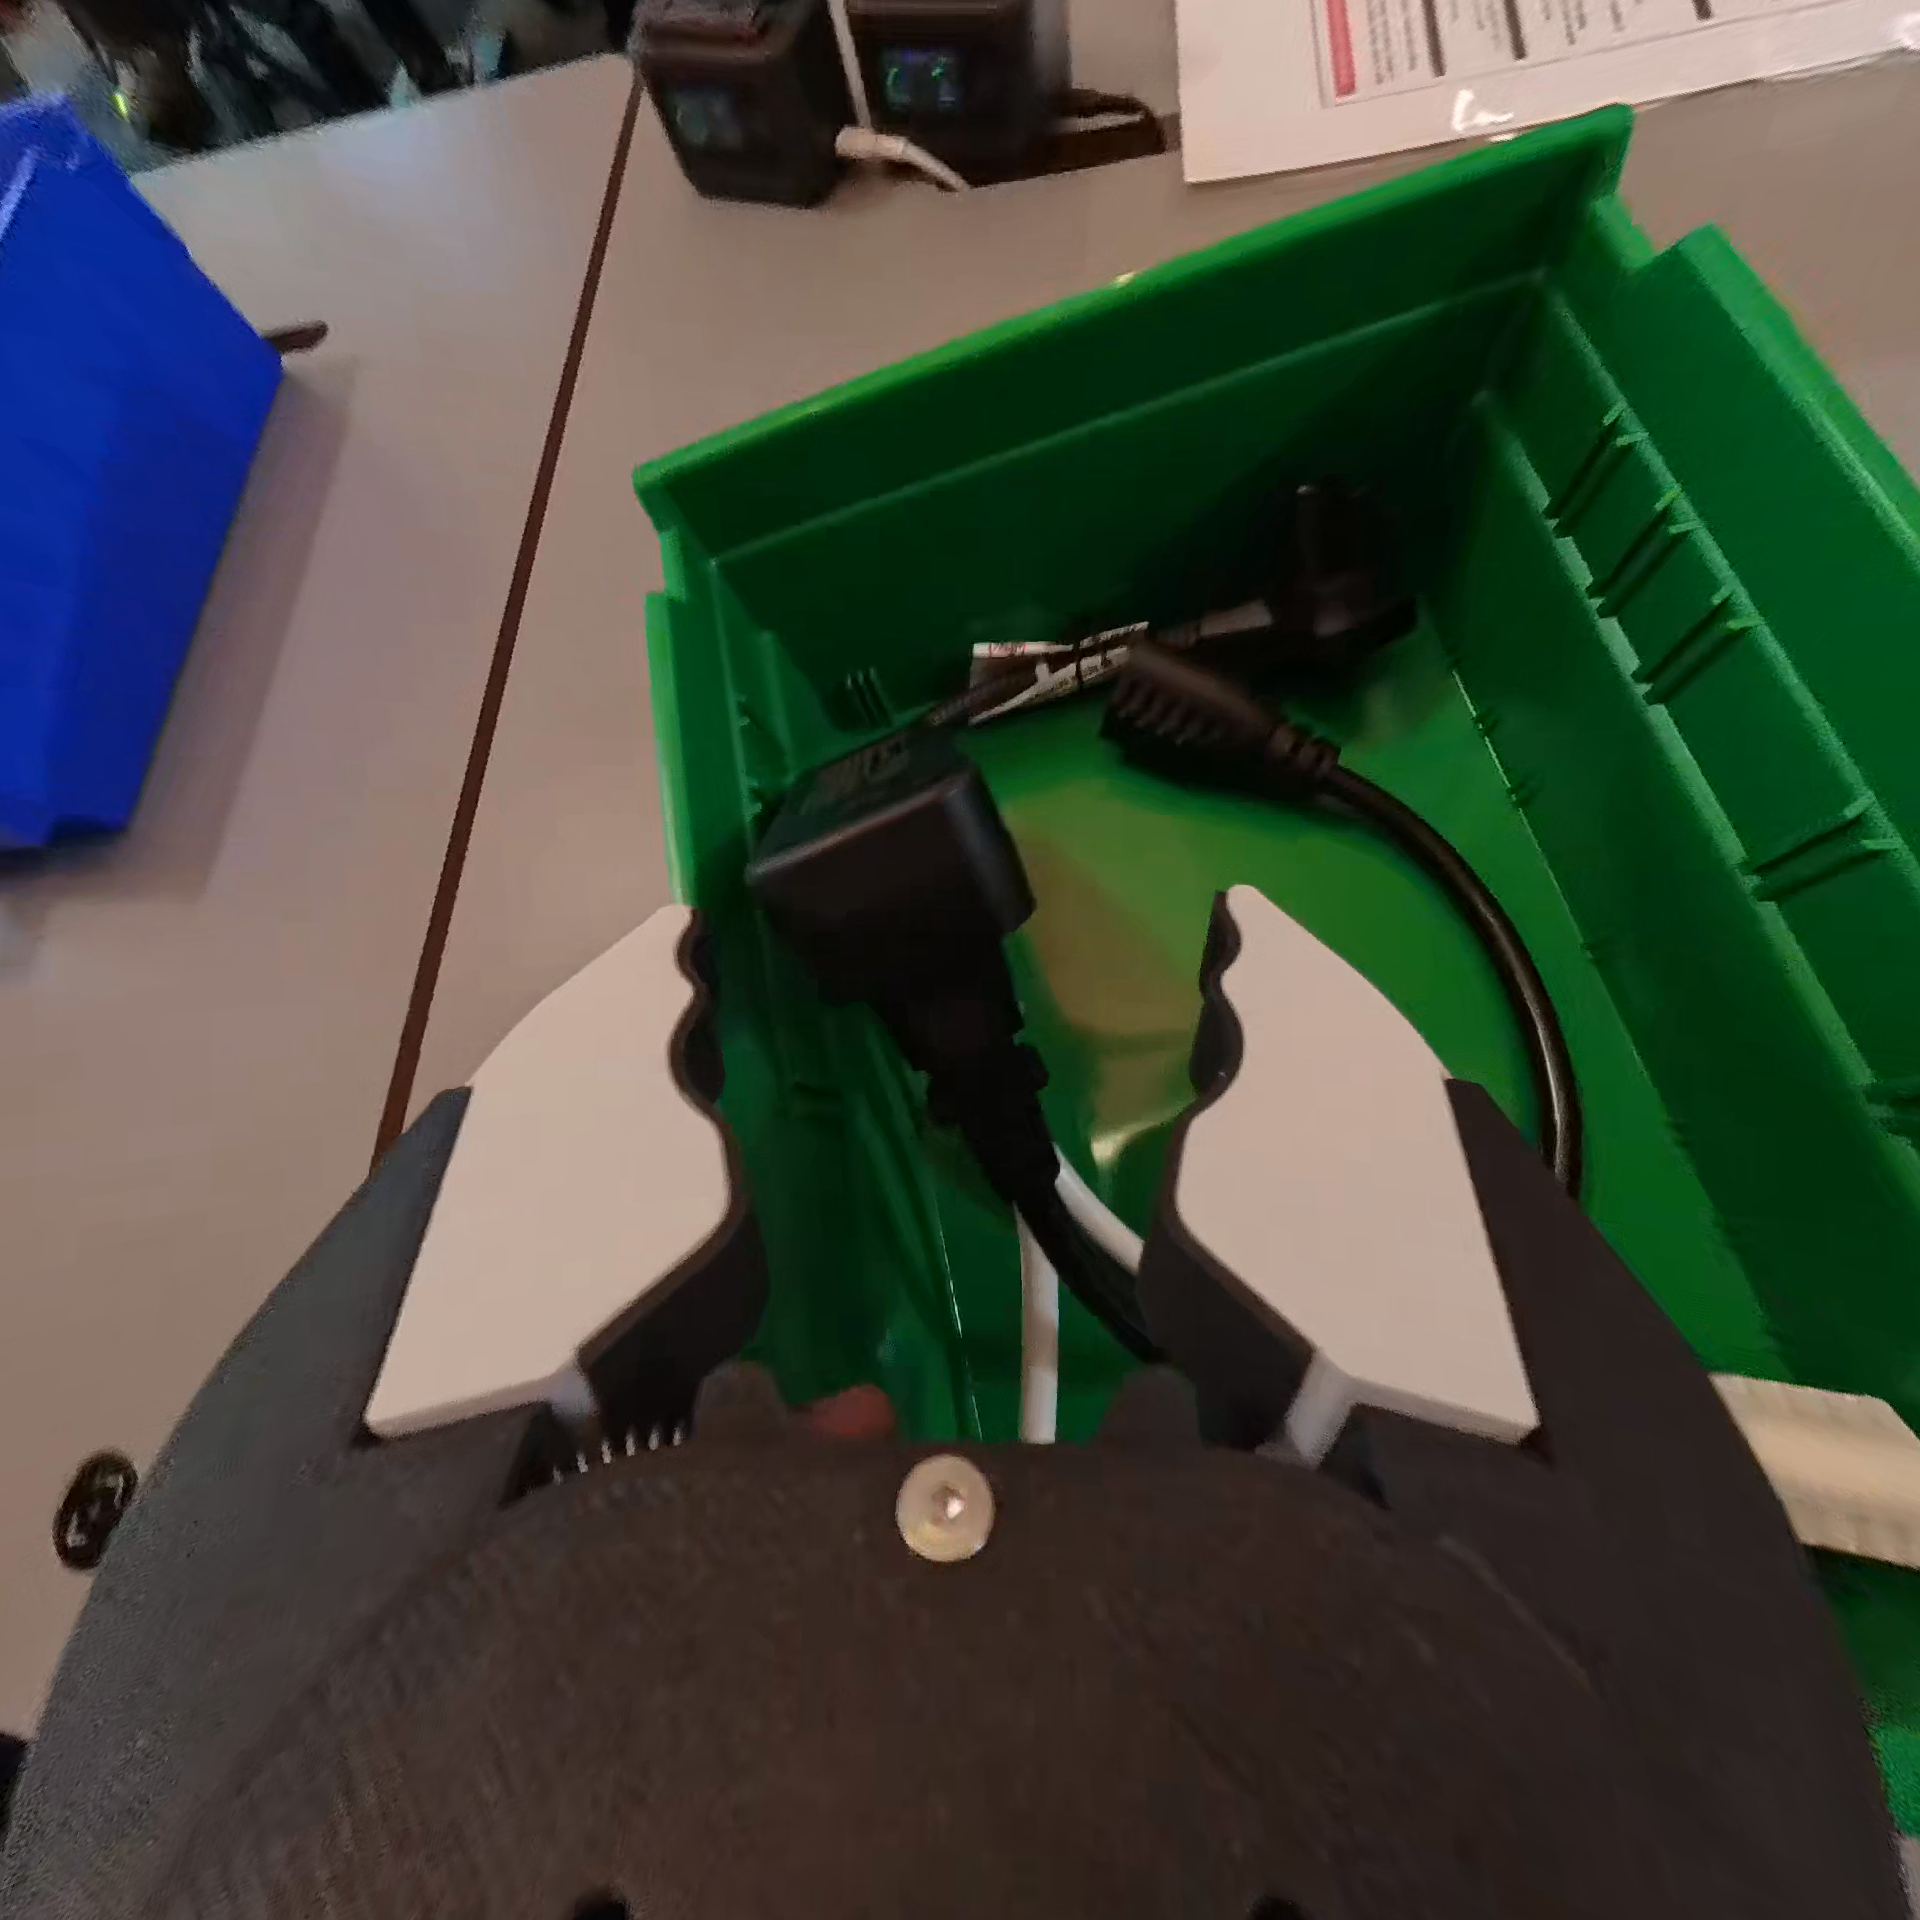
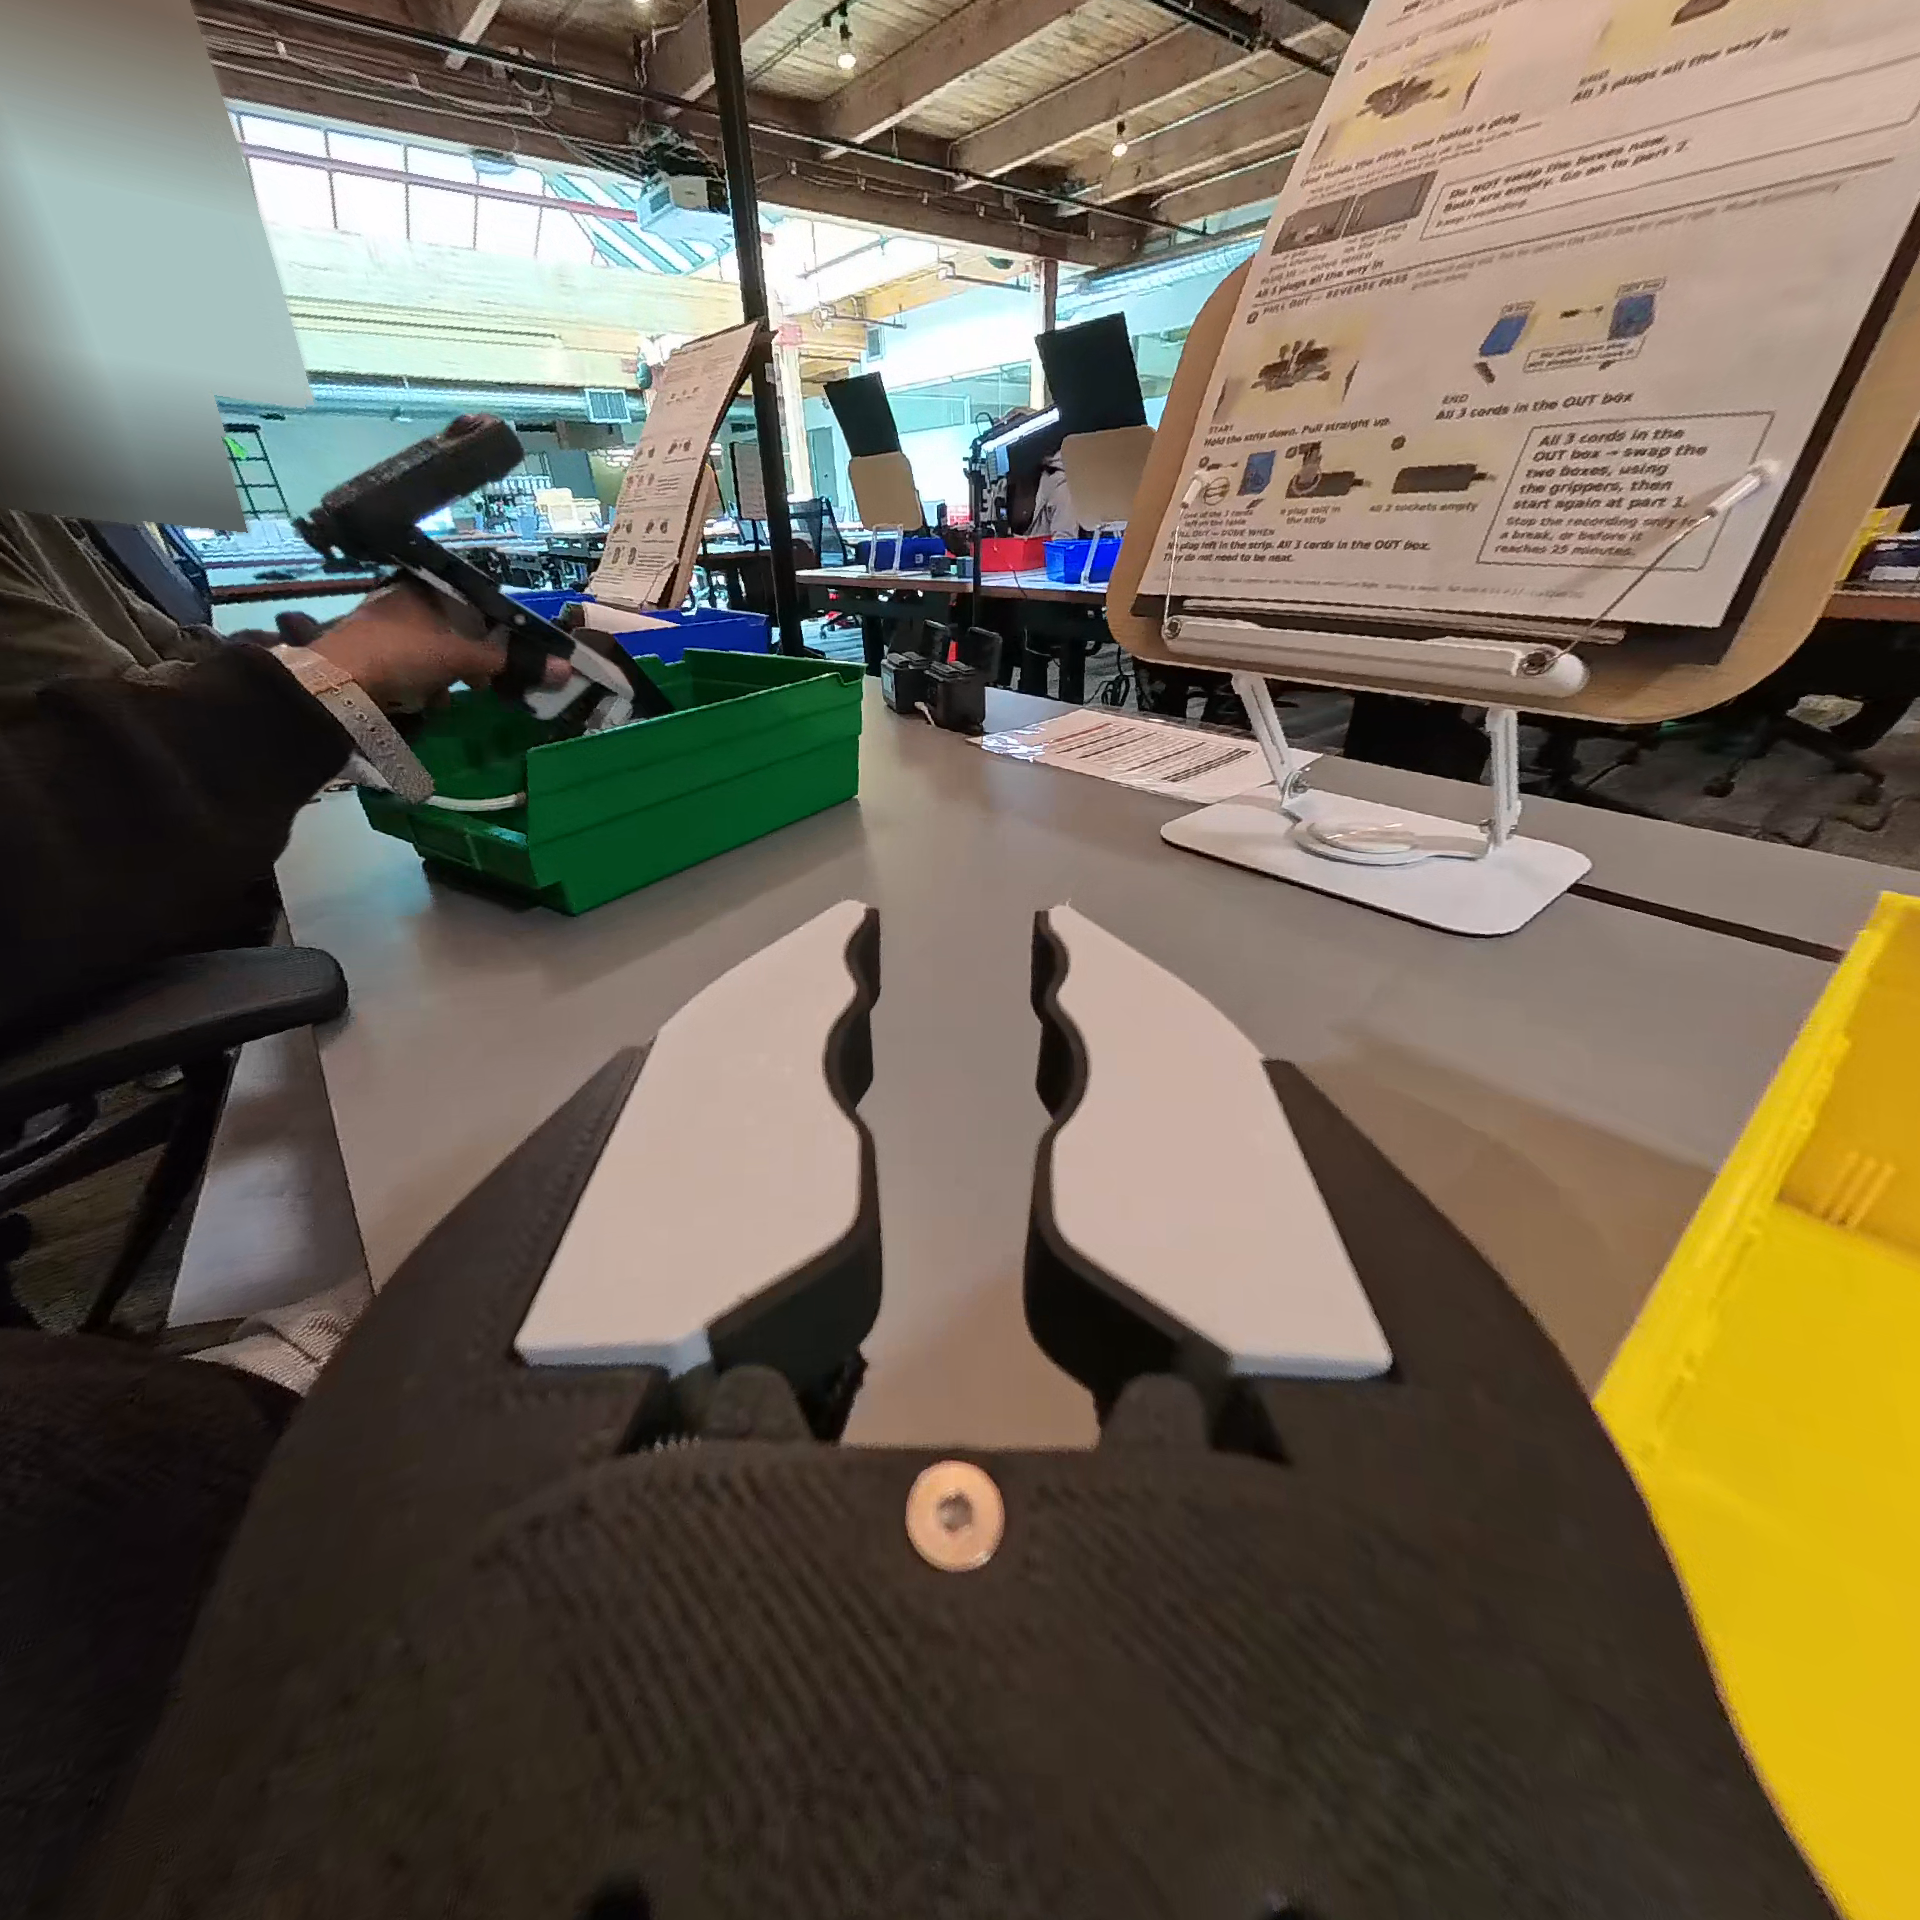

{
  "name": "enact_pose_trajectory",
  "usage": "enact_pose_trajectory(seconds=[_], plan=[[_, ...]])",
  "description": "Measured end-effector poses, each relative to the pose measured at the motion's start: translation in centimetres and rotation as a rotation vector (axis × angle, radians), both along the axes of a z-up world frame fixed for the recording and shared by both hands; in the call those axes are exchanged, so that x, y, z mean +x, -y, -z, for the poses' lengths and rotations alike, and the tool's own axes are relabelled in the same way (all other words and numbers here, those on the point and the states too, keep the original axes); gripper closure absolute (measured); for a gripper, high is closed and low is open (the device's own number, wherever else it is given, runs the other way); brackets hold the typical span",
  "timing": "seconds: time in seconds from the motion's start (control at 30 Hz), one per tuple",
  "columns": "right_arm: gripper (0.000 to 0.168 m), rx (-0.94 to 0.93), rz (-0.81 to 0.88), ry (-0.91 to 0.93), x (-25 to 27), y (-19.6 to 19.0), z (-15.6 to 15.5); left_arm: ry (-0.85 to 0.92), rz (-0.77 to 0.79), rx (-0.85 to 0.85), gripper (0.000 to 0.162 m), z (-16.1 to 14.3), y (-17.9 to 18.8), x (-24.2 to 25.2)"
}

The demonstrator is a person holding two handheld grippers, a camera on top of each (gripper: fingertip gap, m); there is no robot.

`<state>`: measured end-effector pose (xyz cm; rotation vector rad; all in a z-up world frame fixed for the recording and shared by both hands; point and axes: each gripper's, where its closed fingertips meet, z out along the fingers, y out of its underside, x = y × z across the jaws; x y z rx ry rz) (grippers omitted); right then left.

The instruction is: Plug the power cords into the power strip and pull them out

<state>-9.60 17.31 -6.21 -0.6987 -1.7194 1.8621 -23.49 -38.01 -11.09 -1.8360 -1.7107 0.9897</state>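
My left gripper (image 1: 956,914) is open above the near end of a green bin (image 1: 1714,831). A black plug (image 1: 894,873) with its black cord lies in the bin between the spread fingers, untouched by either one. A white cable (image 1: 1039,1330) runs under it. Two more black plugs (image 1: 1195,707) (image 1: 1340,582) lie at the bin's far end. My right gripper (image 2: 956,920) is open a little and empty, low over the grey table (image 2: 1039,831). The right wrist view shows the left gripper (image 2: 582,675) dipping into the green bin (image 2: 665,800). No power strip is clearly visible.
A blue bin (image 1: 104,520) stands left of the green one. A yellow bin (image 2: 1766,1351) is close on my right. A white stand with an instruction sheet (image 2: 1455,416) stands at the back right. Small black devices (image 1: 769,104) and a paper sheet (image 1: 1455,83) lie beyond the green bin.
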Motion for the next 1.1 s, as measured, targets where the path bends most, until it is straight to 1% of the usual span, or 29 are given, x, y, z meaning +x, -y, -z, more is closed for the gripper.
enact_pose_trajectory(seconds=[0.03, 0.07, 0.1, 0.13, 0.17, 0.3, 0.4, 0.5, 0.57, 0.63, 0.73, 0.83, 0.97, 1.03, 1.1], plan=[[0.140, 0.006, -0.001, 0.003, -0.1, 0.1, 0.1, -0.017, 0.020, -0.018, 0.079, -0.1, -0.3, -0.4], [0.140, 0.014, -0.003, 0.005, -0.1, 0.2, 0.3, -0.030, 0.034, -0.037, 0.083, -0.3, -0.5, -0.7], [0.140, 0.023, -0.004, 0.007, -0.2, 0.3, 0.4, -0.033, 0.034, -0.063, 0.093, -0.4, -0.3, -0.8], [0.140, 0.030, -0.004, 0.007, -0.2, 0.3, 0.5, -0.033, 0.025, -0.090, 0.110, -0.5, -0.1, -0.8], [0.140, 0.036, -0.003, 0.006, -0.2, 0.3, 0.6, -0.031, 0.028, -0.096, 0.113, -0.6, 0.0, -0.8], [0.140, 0.051, 0.002, 0.002, -0.1, 0.3, 0.7, -0.055, 0.043, -0.095, 0.113, -1.2, -0.3, -0.8], [0.141, 0.048, 0.002, 0.005, -0.1, 0.3, 0.7, -0.116, 0.059, -0.134, 0.114, -3.4, -1.1, -0.5], [0.141, 0.052, 0.003, -0.001, 0.1, 0.4, 0.6, -0.202, 0.066, -0.234, 0.114, -7.7, -2.4, 0.2], [0.141, 0.059, 0.003, -0.005, 0.1, 0.5, 0.6, -0.265, 0.067, -0.327, 0.114, -11.0, -3.3, 1.1], [0.142, 0.065, 0.002, -0.007, 0.2, 0.6, 0.6, -0.349, 0.076, -0.378, 0.114, -14.5, -4.6, 2.3], [0.142, 0.071, 0.001, -0.012, 0.3, 0.8, 0.6, -0.494, 0.110, -0.382, 0.115, -19.3, -6.9, 4.6], [0.142, 0.075, 0.003, -0.020, 0.4, 0.9, 0.5, -0.644, 0.168, -0.341, 0.115, -23.5, -9.5, 7.3], [0.143, 0.082, 0.000, -0.023, 0.5, 1.2, 0.5, -0.825, 0.232, -0.352, 0.116, -29.2, -13.4, 12.8], [0.143, 0.086, -0.003, -0.026, 0.6, 1.4, 0.5, -0.883, 0.266, -0.344, 0.117, -31.2, -15.1, 15.8], [0.143, 0.083, -0.010, -0.031, 0.8, 1.6, 0.4, -0.927, 0.324, -0.314, 0.117, -32.5, -16.8, 18.4]])
